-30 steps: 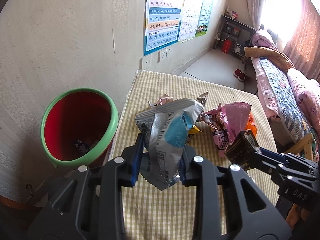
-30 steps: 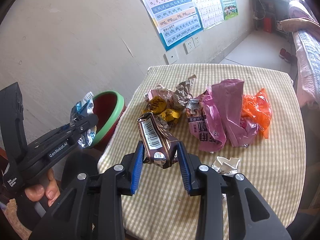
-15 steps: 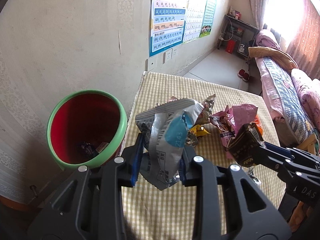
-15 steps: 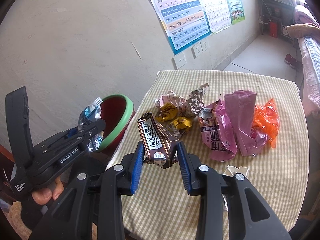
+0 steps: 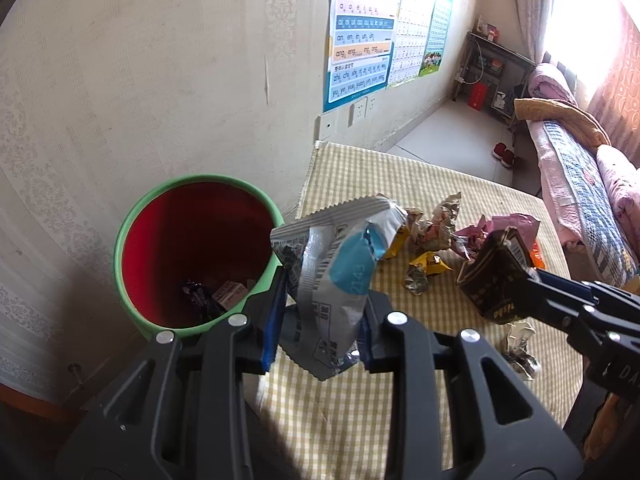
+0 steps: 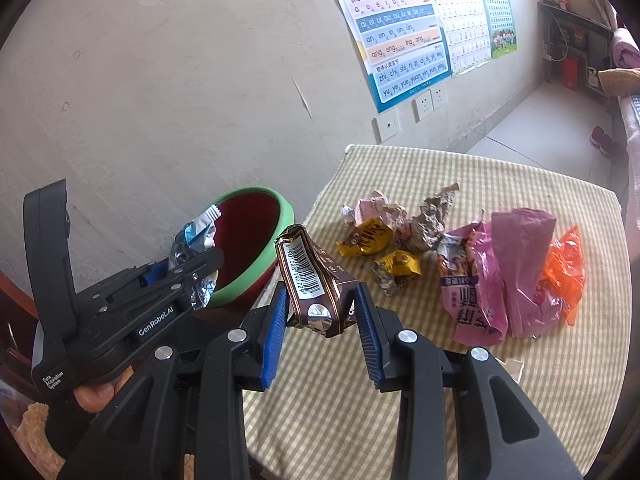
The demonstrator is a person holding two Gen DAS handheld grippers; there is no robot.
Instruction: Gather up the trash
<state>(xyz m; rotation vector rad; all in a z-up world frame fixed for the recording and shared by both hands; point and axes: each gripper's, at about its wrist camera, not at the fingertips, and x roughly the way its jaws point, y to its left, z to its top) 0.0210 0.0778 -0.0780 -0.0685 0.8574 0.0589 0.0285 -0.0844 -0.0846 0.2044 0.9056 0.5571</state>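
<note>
My left gripper (image 5: 320, 320) is shut on a silver and blue snack bag (image 5: 336, 272), held above the table's left edge, just right of the green-rimmed red bin (image 5: 128, 236). The bin holds a few wrappers at its bottom. My right gripper (image 6: 320, 312) is shut on a brown wrapper with a barcode (image 6: 312, 280), held over the table's near left part; it also shows in the left wrist view (image 5: 492, 276). The left gripper (image 6: 200, 276) appears left of it, near the bin (image 6: 280, 248).
The checked tablecloth (image 6: 440, 168) carries yellow wrappers (image 6: 368, 236), crumpled foil (image 6: 432, 220), a pink bag (image 6: 516, 264), an orange bag (image 6: 564, 264) and a small white scrap (image 5: 520, 352). A wall with posters stands left; a bed (image 5: 580, 184) is at the right.
Both grippers have shifted left toward the bin with their wrappers held. The bin now sits closer and more central in both views.
</note>
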